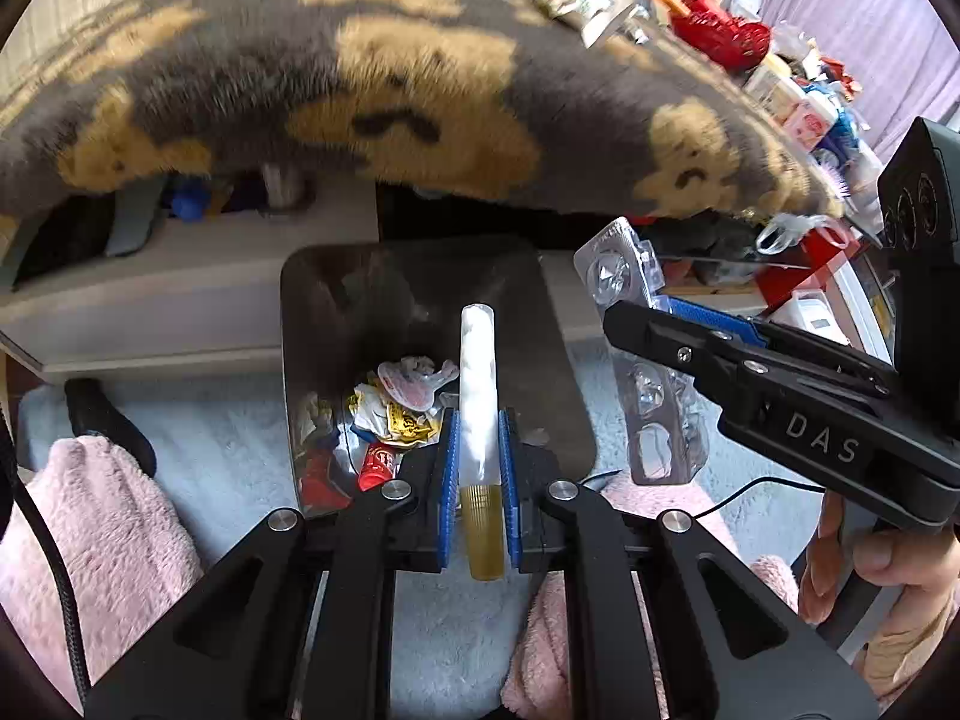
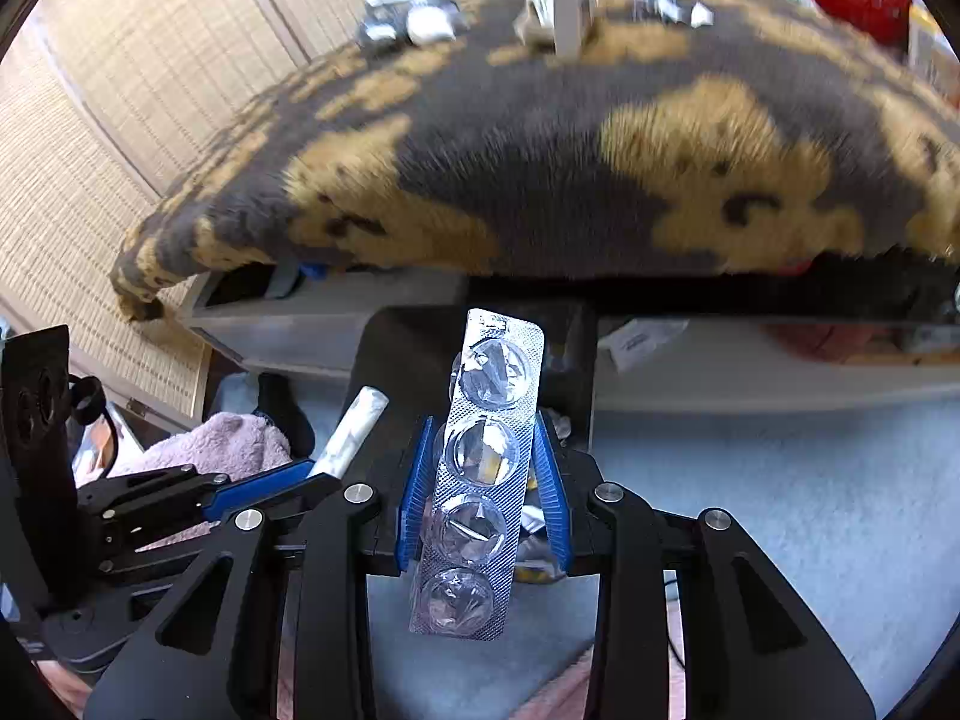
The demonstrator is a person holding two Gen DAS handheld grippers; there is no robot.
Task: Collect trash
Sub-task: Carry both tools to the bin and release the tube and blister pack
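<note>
Left wrist view shows the left gripper [image 1: 478, 468] clenched on a white tube with a yellowish cap [image 1: 478, 396], held directly over the open dark trash bin [image 1: 558, 360] in the lower middle of the frame. At the right of the same frame, the right gripper [image 1: 636, 315] is clamped on a silver blister pack [image 1: 651, 360], which hangs just beside the bin's right rim. Right wrist view confirms this: the blister pack [image 2: 480, 474] stands upright between the blue pads [image 2: 414, 480], with the bin [image 2: 396, 360] behind it and the tube [image 2: 354, 435] to the lower left.

Judging by how things lie, the task is partly done. Crumpled wrappers [image 1: 396, 408] already sit in the bin, and two pieces are in hand and ready to drop. More is left: foil scraps and a small carton [image 2: 552, 0] lie on the furry grey-and-tan blanket [image 2: 540, 150] along the top of the frame.

Counts: one bin, one tube, one blister pack with four emptied pockets. Several wrappers are in the bin, too tangled to count. At least four or five loose pieces show on the blanket, though blur prevents an exact number. A red object [image 1: 720, 30] sits at the upper right; whether it is trash I cannot tell.
</note>
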